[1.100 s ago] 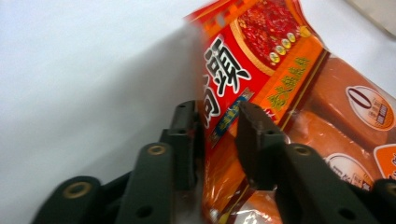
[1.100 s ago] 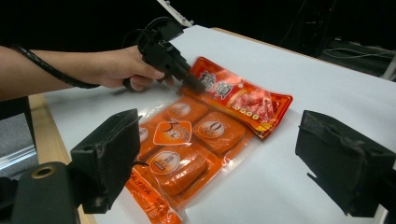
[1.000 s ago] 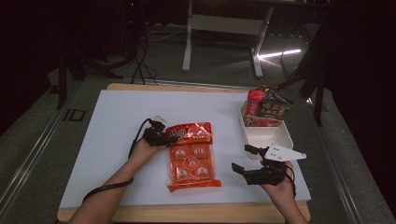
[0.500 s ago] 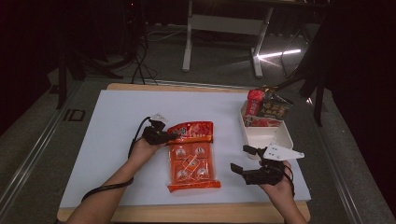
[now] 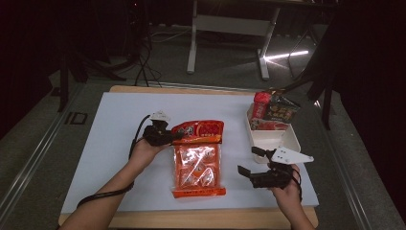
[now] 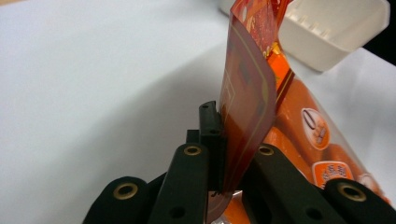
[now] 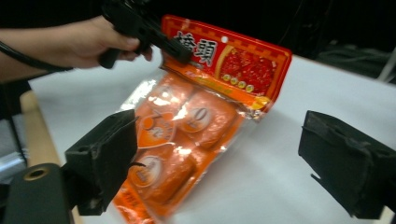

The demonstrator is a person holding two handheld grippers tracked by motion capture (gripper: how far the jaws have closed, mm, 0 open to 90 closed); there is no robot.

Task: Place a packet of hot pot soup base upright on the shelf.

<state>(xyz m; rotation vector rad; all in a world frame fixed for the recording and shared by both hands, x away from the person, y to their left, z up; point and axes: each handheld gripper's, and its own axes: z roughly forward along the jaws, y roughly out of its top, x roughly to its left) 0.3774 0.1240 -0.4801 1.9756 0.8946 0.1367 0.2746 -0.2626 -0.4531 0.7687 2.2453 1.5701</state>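
Snack bag (image 6: 247, 93) between left hand-held gripper (image 6: 223, 154) pads

The snack bag (image 7: 196, 116) carries large Chinese characters, "馒頭", on its red header card. On the floor left of the worktop (image 5: 119, 124), white markings read "ID" (image 5: 75, 118). Smaller print on the bag's inner packets is too blurred to read.

The left half of the surface (image 5: 110, 143) lies bare, from the upper left edge down to the lower left of the frame, so there is wide room to pass there. At centre the orange snack bag (image 5: 197, 163) blocks the way, its top lifted. At upper right the white tray (image 5: 282, 140) stands packed with packets (image 5: 275, 111). A bare strip runs between bag and tray.
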